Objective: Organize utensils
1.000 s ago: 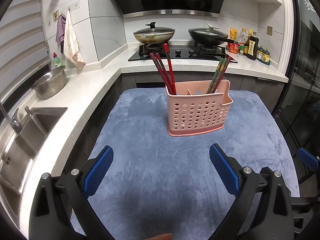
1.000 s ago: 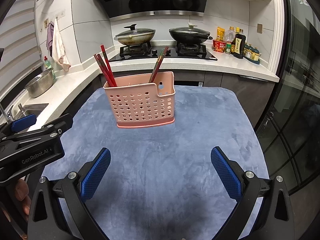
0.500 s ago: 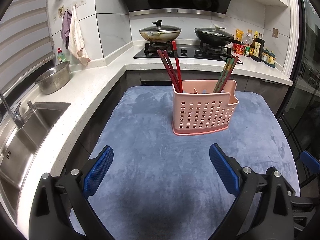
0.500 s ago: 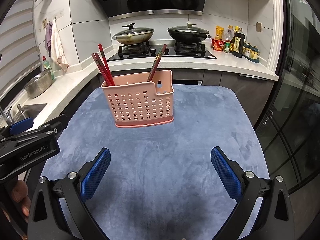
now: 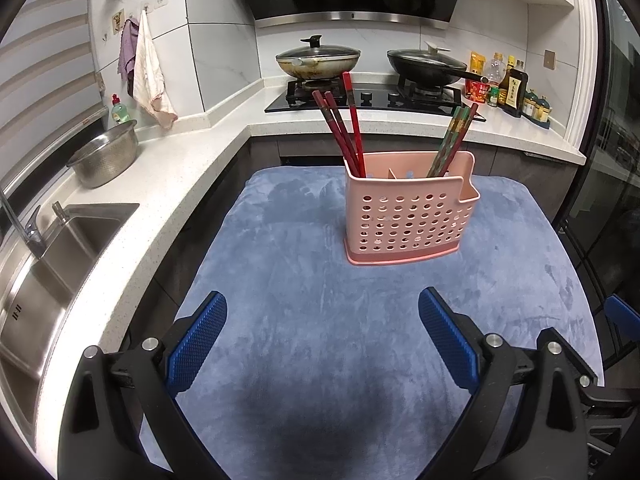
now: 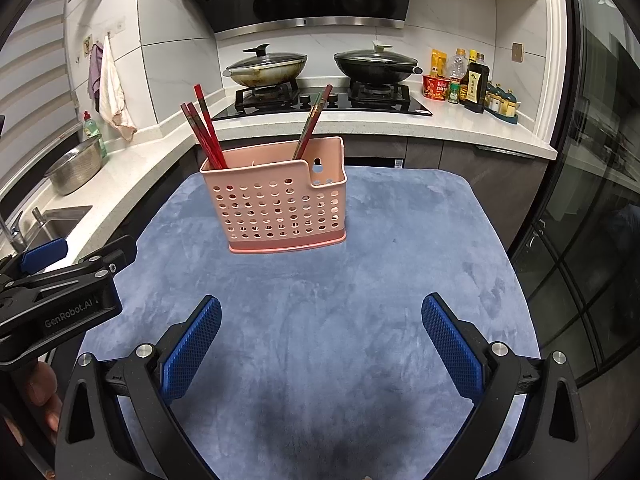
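Observation:
A pink perforated utensil holder [image 5: 408,216] stands upright on the blue cloth-covered table [image 5: 304,312]; it also shows in the right wrist view [image 6: 280,208]. Red chopsticks [image 5: 344,128] lean in its left compartment and patterned green-red chopsticks [image 5: 452,140] lean in its right compartment. They also show in the right wrist view, red [image 6: 202,132] and patterned [image 6: 312,124]. My left gripper [image 5: 322,340] is open and empty, well short of the holder. My right gripper [image 6: 320,344] is open and empty, also short of it. The left gripper's body [image 6: 60,300] shows at the right view's left edge.
A white counter [image 5: 160,184] runs along the left with a sink [image 5: 48,264] and a steel colander bowl [image 5: 106,156]. A hob with two lidded pans [image 5: 320,60] and sauce bottles [image 5: 508,88] stands behind. A glass door [image 6: 592,200] is right.
Both grippers have drifted slightly, so the holder sits a little differently in each view. Both stay open and empty. The holder and chopsticks have not moved.

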`<act>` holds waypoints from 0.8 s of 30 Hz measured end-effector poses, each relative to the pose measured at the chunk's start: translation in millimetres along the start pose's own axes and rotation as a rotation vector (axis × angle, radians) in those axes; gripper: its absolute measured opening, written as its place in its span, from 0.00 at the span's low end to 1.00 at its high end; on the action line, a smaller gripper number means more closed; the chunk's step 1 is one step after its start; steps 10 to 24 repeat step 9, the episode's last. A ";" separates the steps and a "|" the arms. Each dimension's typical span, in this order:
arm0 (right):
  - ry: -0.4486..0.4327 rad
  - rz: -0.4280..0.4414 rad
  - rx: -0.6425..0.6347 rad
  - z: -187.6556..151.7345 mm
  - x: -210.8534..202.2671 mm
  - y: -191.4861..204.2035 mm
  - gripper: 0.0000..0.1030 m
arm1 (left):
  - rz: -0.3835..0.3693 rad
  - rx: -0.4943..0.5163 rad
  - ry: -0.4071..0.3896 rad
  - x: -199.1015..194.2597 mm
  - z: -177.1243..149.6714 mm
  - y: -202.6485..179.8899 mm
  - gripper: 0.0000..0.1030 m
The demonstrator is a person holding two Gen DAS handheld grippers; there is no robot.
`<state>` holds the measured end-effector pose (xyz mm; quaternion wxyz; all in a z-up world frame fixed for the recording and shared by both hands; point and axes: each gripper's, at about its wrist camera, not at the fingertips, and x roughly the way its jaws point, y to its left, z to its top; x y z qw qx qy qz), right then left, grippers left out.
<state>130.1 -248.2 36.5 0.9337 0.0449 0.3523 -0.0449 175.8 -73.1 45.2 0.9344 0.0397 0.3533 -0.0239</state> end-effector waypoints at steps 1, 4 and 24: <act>0.001 -0.001 0.000 0.0 0.7 0.8 0.94 | 0.001 0.000 -0.001 -0.1 0.1 -0.1 0.89; 0.001 -0.001 0.001 -0.3 0.6 -0.1 0.94 | 0.007 0.000 -0.004 0.6 0.4 -0.3 0.89; 0.000 0.000 0.003 0.2 0.9 -0.3 0.94 | -0.010 -0.002 0.000 2.4 0.3 0.8 0.89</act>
